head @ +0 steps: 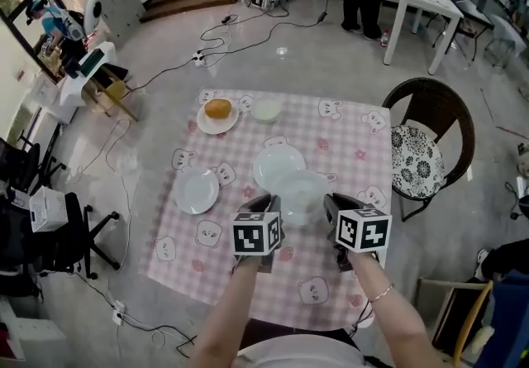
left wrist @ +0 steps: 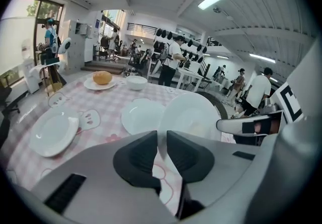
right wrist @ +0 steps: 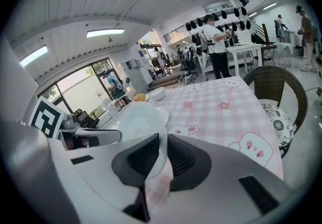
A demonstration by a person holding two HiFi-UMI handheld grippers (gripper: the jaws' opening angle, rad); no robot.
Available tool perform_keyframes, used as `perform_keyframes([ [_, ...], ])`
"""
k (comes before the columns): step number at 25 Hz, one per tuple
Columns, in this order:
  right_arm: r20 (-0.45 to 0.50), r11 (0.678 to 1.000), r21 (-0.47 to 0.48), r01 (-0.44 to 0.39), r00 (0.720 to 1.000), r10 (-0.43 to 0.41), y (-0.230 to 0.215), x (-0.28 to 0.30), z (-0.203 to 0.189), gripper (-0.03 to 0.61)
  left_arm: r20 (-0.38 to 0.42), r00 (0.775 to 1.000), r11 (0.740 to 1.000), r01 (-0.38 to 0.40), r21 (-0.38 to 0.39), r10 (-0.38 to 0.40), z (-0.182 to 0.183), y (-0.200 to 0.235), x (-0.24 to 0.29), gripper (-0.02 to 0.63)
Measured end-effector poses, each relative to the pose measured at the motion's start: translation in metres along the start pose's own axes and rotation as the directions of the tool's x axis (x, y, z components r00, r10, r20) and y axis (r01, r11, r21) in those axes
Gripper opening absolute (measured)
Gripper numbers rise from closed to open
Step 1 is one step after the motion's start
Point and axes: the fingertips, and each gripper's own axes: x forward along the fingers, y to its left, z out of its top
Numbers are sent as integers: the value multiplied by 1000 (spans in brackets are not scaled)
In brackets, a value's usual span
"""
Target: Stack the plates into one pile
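White round plate [head: 299,193] is held tilted over the pink checked surface [head: 351,161]. My left gripper [head: 270,207] is clamped on its rim at 9 o'clock, and my right gripper [head: 331,209] at 3 o'clock. A second white plate [head: 275,161] lies just beyond at 11 o'clock. A third white plate [head: 196,191] lies farther off at 9 o'clock. A small white bowl [head: 266,110] sits well apart at 12 o'clock.

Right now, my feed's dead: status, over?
Left gripper, right gripper shut on held plate's rim. Plate tilted, off table. Centre plate just beyond; nothing between.
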Motion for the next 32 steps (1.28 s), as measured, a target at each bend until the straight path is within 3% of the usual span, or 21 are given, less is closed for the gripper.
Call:
perform_keyframes([
  [6,3,998,-35,-53,999,53,32,21,11,54,35,998,999,-48,-19,48,10,32,-18,77],
  [12,-3,997,-50,-54,999,54,49,49,23,55,37,998,998,-47,-30,48,24,64,-14,77],
  [32,-30,993,15,114,993,-113,21,128,45,61,-94,990,994,106,6,-105,57,109,76,77],
])
